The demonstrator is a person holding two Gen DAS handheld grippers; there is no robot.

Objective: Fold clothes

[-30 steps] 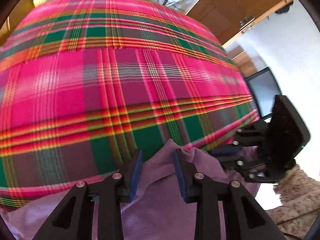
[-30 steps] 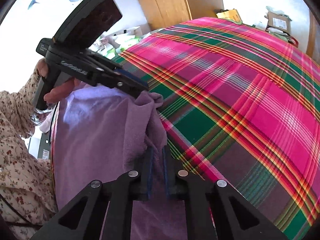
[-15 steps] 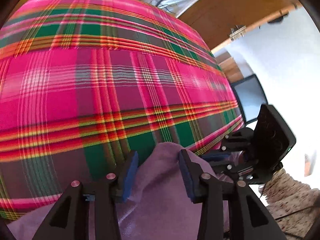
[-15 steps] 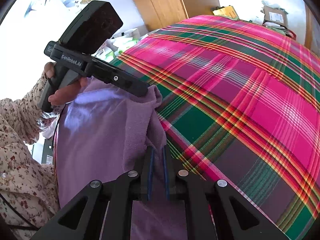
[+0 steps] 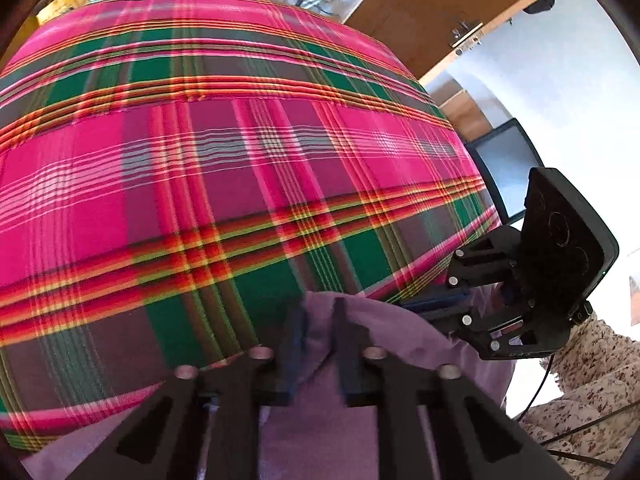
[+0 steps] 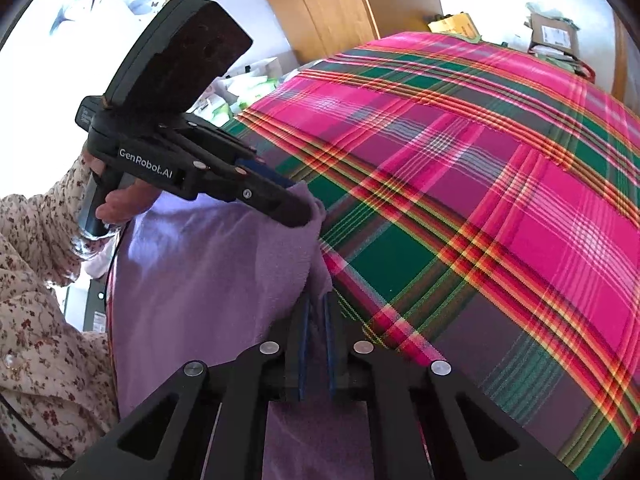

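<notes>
Purple garment [image 6: 208, 280]: soft, fleecy knit with a napped surface; lies at the near edge of the bed, its far hem bunched into a raised fold.

Bedspread [image 5: 200, 168]: woven plaid in pink, green, red and yellow stripes, stretched smooth and flat over the bed.

Left gripper [image 5: 318, 316]: black plastic with blue pads. Its fingers [image 5: 348, 340] are closing on a ridge of the purple cloth that stands between them; the view is motion-blurred, so firm contact of the pads cannot be told.

Right gripper [image 6: 316, 316]: same build; fingers [image 6: 330, 336] nearly pressed together, pinching a thin fold of the garment's hem.

Right wrist view only: the left gripper's lettered body, the hand [image 6: 116, 208] on its handle, a floral sleeve [image 6: 40, 280], a wall with cartoon stickers, a wooden wardrobe [image 6: 320, 4].

Left wrist view only: a dark screen [image 5: 504, 168] beyond the bed's right edge, and the right gripper side-on at the garment's right corner.
</notes>
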